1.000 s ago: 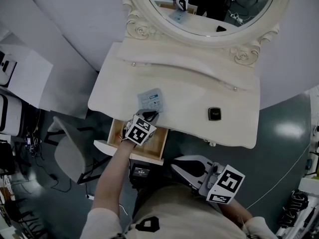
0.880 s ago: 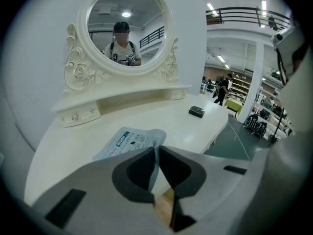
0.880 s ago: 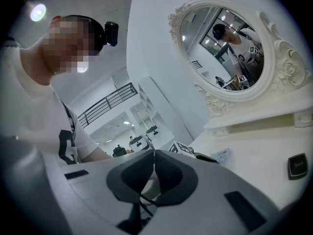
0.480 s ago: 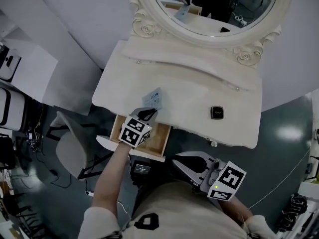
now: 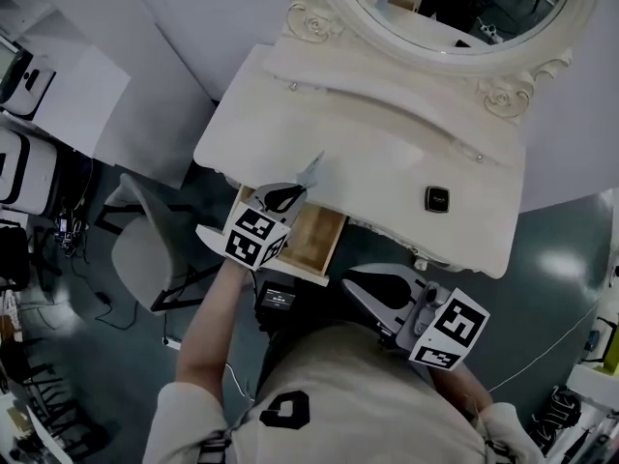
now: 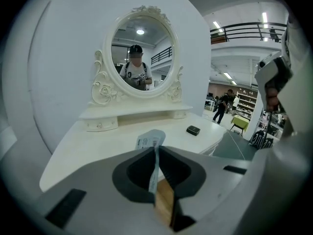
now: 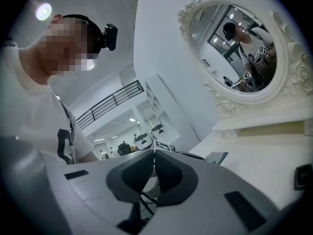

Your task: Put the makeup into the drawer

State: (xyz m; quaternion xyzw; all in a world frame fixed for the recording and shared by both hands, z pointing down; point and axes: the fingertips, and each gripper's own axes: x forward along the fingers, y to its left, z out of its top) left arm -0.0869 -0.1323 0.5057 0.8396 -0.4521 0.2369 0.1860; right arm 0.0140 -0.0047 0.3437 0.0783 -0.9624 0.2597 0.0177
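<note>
Left gripper view has the left gripper (image 6: 156,151) nipped onto the edge of a thin, flat, pale-blue makeup sachet (image 6: 149,141), poised near the open light-wood drawer (image 5: 311,242). So slim a hold could let it twist free and flutter past the drawer onto the grey floor (image 5: 551,259). The right gripper (image 7: 152,153) is closed on nothing.

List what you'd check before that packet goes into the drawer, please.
1. Packet gripped by left tongs: ok, pinched edge-on.
2. Drawer open: ok.
3. Room in drawer: cannot tell, the tongs hide part of it.
4. Right tongs out of the way: ok, shut and empty.
5. All makeup stowed: not ok, a black compact sits on the table.
</note>
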